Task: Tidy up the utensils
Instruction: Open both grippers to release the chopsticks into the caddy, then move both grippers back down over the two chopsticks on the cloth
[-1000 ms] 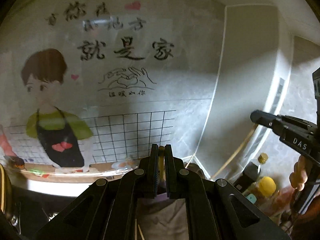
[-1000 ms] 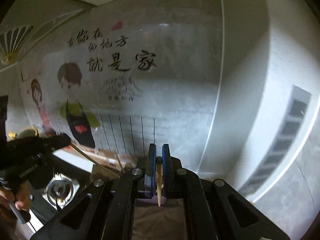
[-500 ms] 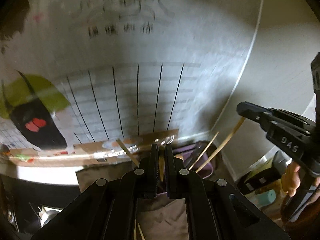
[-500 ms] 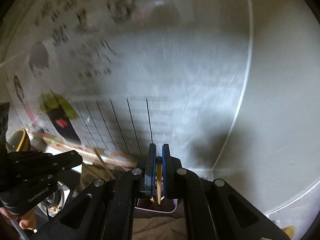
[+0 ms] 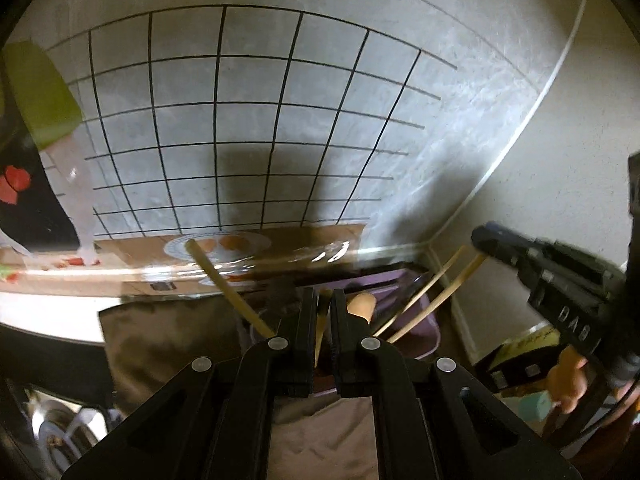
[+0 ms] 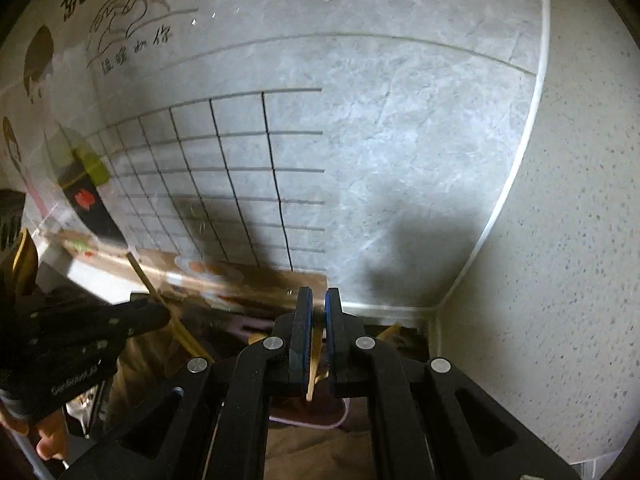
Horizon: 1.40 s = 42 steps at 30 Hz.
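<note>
My left gripper (image 5: pixel 322 300) is shut on a thin wooden chopstick (image 5: pixel 320 332) and hangs just above a purple utensil holder (image 5: pixel 424 316) in the wall corner. Several wooden chopsticks (image 5: pixel 228 284) and a wooden spoon (image 5: pixel 360 304) stand in the holder. My right gripper (image 6: pixel 319 300) is shut on another wooden chopstick (image 6: pixel 314 360), over the same holder (image 6: pixel 312 420). The right gripper also shows in the left wrist view (image 5: pixel 480 236), with chopsticks slanting up to its tip. The left gripper shows in the right wrist view (image 6: pixel 160 314).
The holder stands on a brown cloth (image 5: pixel 160 340) against a grey tiled wall with a black grid sticker (image 5: pixel 248 120). Bottles and jars (image 5: pixel 520 348) stand low on the right. A metal item (image 5: pixel 52 428) lies low on the left.
Both grippers have dropped and moved in toward the wall corner; the purple holder, out of sight a second ago, now lies right under both.
</note>
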Each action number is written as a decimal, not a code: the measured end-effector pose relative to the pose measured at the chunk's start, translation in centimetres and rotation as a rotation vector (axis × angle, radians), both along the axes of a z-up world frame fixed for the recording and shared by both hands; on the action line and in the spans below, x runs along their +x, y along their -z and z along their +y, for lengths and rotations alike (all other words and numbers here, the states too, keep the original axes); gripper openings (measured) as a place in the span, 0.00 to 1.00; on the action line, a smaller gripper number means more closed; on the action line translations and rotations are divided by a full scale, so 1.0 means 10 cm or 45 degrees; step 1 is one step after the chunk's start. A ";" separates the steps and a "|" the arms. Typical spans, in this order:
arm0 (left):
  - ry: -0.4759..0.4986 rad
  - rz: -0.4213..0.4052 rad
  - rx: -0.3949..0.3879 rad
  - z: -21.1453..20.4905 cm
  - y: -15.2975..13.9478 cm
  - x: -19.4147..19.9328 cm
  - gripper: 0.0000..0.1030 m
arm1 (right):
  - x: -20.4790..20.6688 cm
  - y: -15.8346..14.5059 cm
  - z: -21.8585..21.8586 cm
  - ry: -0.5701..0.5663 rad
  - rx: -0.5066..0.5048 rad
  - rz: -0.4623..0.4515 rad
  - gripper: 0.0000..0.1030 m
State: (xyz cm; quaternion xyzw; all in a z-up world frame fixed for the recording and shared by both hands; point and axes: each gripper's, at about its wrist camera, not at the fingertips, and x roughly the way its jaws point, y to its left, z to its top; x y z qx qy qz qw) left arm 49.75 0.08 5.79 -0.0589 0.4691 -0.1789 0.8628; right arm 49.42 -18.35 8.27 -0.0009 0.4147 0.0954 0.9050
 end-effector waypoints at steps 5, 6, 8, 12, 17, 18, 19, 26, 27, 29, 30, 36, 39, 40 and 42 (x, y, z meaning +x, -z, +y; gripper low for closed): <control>-0.014 -0.088 -0.068 0.03 -0.17 -0.06 0.10 | -0.09 -0.05 -0.05 -0.022 0.054 -0.045 0.31; -0.021 -0.123 -0.074 0.04 -0.24 -0.10 0.11 | -0.12 -0.08 -0.06 -0.013 0.049 -0.071 0.32; -0.037 -0.192 -0.090 0.09 -0.36 -0.19 0.13 | -0.20 -0.17 -0.06 0.003 0.028 -0.126 0.32; -0.084 -0.278 -0.081 0.24 -0.54 -0.50 0.15 | -0.45 -0.34 -0.11 0.029 0.000 -0.218 0.32; -0.158 -0.345 -0.042 0.51 -0.61 -1.05 0.16 | -0.97 -0.42 -0.05 0.002 -0.057 -0.286 0.33; -0.181 -0.346 -0.039 0.58 -0.60 -1.17 0.16 | -1.08 -0.42 -0.01 -0.011 -0.068 -0.291 0.33; -0.203 -0.345 -0.043 0.67 -0.57 -1.31 0.16 | -1.19 -0.41 0.02 -0.022 -0.072 -0.294 0.33; -0.234 -0.359 -0.011 1.02 -0.47 -2.10 0.17 | -1.95 -0.22 0.21 -0.102 -0.023 -0.265 0.33; -0.238 -0.358 -0.003 1.07 -0.44 -2.19 0.17 | -2.03 -0.17 0.24 -0.105 -0.020 -0.253 0.33; -0.237 -0.346 0.007 1.15 -0.38 -2.35 0.18 | -2.17 -0.05 0.31 -0.105 -0.005 -0.216 0.33; -0.233 -0.343 0.012 1.18 -0.35 -2.42 0.18 | -2.23 0.01 0.35 -0.106 0.006 -0.191 0.33; -0.246 -0.320 0.053 1.41 -0.04 -2.94 0.19 | -2.62 0.44 0.60 -0.125 0.042 -0.061 0.33; -0.268 -0.294 0.074 1.52 0.17 -3.14 0.19 | -2.79 0.70 0.74 -0.153 0.077 0.019 0.33; -0.283 -0.287 0.084 1.57 0.27 -3.23 0.19 | -2.86 0.80 0.80 -0.160 0.080 0.047 0.33; -0.302 -0.274 0.094 1.64 0.41 -3.36 0.19 | -2.97 0.99 0.95 -0.177 0.067 0.090 0.33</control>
